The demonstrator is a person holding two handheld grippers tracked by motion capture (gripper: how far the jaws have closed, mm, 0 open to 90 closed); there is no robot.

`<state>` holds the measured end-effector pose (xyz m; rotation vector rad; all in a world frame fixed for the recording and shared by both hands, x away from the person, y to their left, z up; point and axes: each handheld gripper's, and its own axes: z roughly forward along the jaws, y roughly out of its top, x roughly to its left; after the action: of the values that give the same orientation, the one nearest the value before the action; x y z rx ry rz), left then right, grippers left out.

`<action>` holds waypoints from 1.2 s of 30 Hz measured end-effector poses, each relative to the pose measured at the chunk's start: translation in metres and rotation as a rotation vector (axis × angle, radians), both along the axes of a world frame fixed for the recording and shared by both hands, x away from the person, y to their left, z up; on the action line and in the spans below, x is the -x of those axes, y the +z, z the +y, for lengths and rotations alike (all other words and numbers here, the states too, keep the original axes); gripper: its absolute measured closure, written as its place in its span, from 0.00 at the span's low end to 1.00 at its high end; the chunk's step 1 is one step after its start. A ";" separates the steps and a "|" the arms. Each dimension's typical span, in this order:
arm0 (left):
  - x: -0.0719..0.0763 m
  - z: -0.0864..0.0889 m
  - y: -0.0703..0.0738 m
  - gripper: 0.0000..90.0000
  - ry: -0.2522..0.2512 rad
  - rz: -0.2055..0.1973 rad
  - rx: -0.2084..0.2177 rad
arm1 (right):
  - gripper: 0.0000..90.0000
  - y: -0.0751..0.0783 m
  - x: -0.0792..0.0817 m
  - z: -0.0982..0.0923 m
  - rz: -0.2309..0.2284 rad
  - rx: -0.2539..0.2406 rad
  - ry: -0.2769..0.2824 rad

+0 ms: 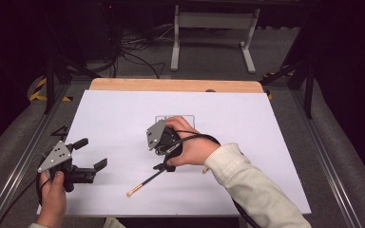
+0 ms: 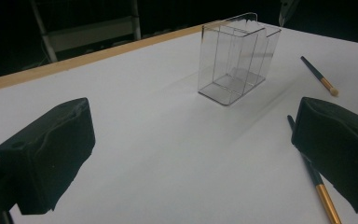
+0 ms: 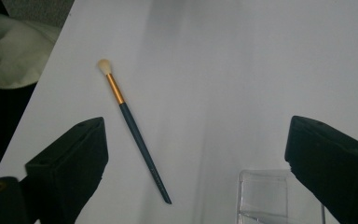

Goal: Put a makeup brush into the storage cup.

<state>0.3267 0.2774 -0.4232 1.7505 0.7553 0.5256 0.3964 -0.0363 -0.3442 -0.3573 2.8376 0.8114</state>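
A person works two hand-held grippers over a white-covered table (image 1: pixel 123 109) with a pale wooden far edge. The right gripper (image 1: pixel 164 159) hovers at the table's middle, its black jaws spread wide and gripping nothing — in the right gripper view they stand on either side of bare table. Near it lies a slim dark-handled makeup brush with a gold ferrule and cream tip (image 1: pixel 147 182), flat on the white surface, tip toward the person's side. Just beyond the right hand stands a clear plastic compartmented organiser box (image 2: pixel 233 58), upright. The left gripper (image 1: pixel 92 156) rests at the table's left edge — jaws likewise parted, empty, pointing toward the centre.
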 end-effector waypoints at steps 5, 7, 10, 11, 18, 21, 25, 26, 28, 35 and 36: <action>0.001 0.002 -0.001 0.00 0.006 0.006 -0.001 | 0.08 -0.003 0.001 0.008 -0.017 0.052 0.037; 0.002 0.002 -0.001 0.00 0.007 0.004 0.001 | 0.09 -0.004 0.001 0.011 -0.026 0.076 0.049; 0.001 0.002 -0.001 0.00 0.008 0.006 -0.002 | 0.09 -0.005 0.002 0.016 -0.037 0.118 0.061; 0.001 0.002 -0.001 0.00 0.006 0.008 -0.005 | 0.09 -0.005 0.002 0.017 -0.035 0.121 0.062; -0.001 0.000 -0.001 0.00 0.002 0.006 -0.002 | 0.12 -0.008 0.003 0.021 -0.017 0.151 0.064; -0.001 0.000 -0.001 0.00 0.000 0.006 -0.001 | 0.13 -0.010 0.003 0.021 0.007 0.144 0.048; -0.002 0.000 -0.001 0.00 -0.001 0.006 -0.001 | 0.16 -0.017 0.002 0.022 0.047 0.137 0.029; -0.002 0.000 -0.001 0.00 0.000 0.007 -0.001 | 0.17 -0.019 0.001 0.022 0.058 0.136 0.029; -0.002 0.000 -0.002 0.00 0.000 0.006 0.002 | 0.18 -0.022 0.000 0.023 0.071 0.143 0.027; -0.002 0.000 -0.002 0.00 -0.001 0.008 0.000 | 0.19 -0.030 -0.001 0.028 0.087 0.177 0.018; -0.002 0.000 -0.002 0.00 -0.002 0.009 0.000 | 0.19 -0.031 -0.001 0.029 0.088 0.189 0.021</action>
<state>0.3288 0.2769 -0.4248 1.7550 0.7594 0.5169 0.3977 -0.0077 -0.3751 -0.3859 3.0066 0.5773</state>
